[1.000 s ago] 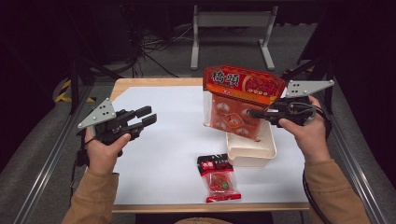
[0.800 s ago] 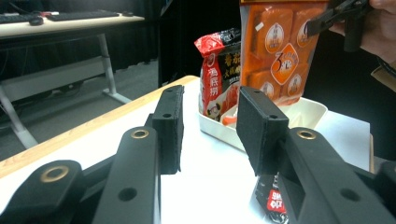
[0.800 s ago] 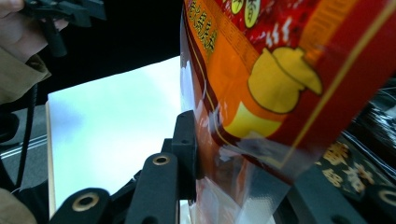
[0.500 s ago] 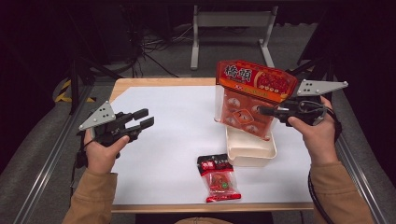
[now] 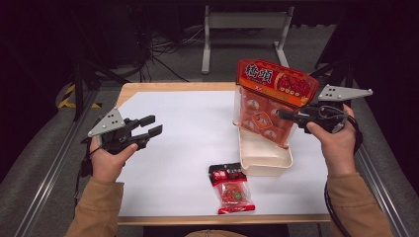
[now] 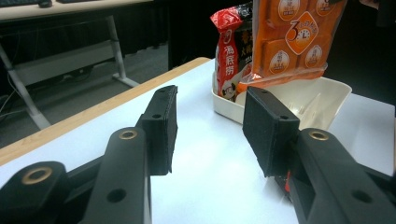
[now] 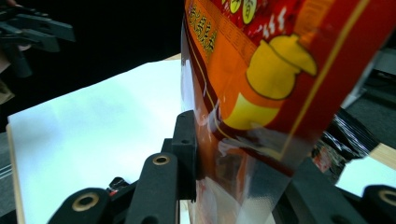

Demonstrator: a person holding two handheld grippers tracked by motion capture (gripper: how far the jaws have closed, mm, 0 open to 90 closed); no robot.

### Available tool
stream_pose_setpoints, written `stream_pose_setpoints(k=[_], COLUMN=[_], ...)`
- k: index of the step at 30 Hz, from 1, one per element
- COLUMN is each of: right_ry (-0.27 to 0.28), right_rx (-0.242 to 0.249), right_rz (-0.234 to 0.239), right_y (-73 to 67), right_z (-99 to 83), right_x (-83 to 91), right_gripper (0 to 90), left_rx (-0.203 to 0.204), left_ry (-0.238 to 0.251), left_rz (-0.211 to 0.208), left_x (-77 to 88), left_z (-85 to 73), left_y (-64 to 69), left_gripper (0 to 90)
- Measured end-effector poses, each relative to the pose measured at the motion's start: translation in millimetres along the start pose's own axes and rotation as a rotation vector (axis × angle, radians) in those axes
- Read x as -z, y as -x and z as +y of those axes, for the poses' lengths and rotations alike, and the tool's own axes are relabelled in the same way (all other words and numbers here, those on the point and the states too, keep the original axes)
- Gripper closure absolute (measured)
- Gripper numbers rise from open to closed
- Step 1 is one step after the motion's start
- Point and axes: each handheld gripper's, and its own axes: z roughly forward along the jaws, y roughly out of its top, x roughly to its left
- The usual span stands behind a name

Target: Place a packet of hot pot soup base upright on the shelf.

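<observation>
**Orange snack bag, held over tray**

Orange-and-red plastic snack bag (image 5: 269, 101), upright, lifted above the cream tray (image 5: 264, 158). Probably light, soft and crinkly, slippery film; best pinched at a flat edge. Right gripper (image 5: 289, 115) clamped on the bag's side. A second red packet (image 6: 229, 51) stands in the tray. Small red packet (image 5: 231, 188) lies flat near the table's (image 5: 188, 133) front edge. Left gripper (image 5: 150, 126) well apart, jaws wide, empty.

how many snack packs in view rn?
3. A big orange pack is held up in the right claw above the white tray. A red pack stands in the tray behind it. A small red pack lies on the table's near edge. More may be hidden.
</observation>
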Motion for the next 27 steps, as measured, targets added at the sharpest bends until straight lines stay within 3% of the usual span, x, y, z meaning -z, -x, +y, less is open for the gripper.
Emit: stream_pose_setpoints(k=[8, 27], right_ry=[0.000, -0.030], right_rx=[-0.011, -0.042], right_rz=[-0.017, -0.106], right_y=[1.8, 3.7], right_z=[-11.0, -32.6], right_x=[-3.2, -16.6], right_gripper=[70.0, 70.0], left_rx=[-0.002, -0.002], left_ry=[0.001, -0.005], left_rz=[-0.001, -0.008], left_x=[0.4, 0.1], left_z=[-0.9, -2.9], left_y=[-1.3, -1.9], left_gripper=[55.4, 54.0])
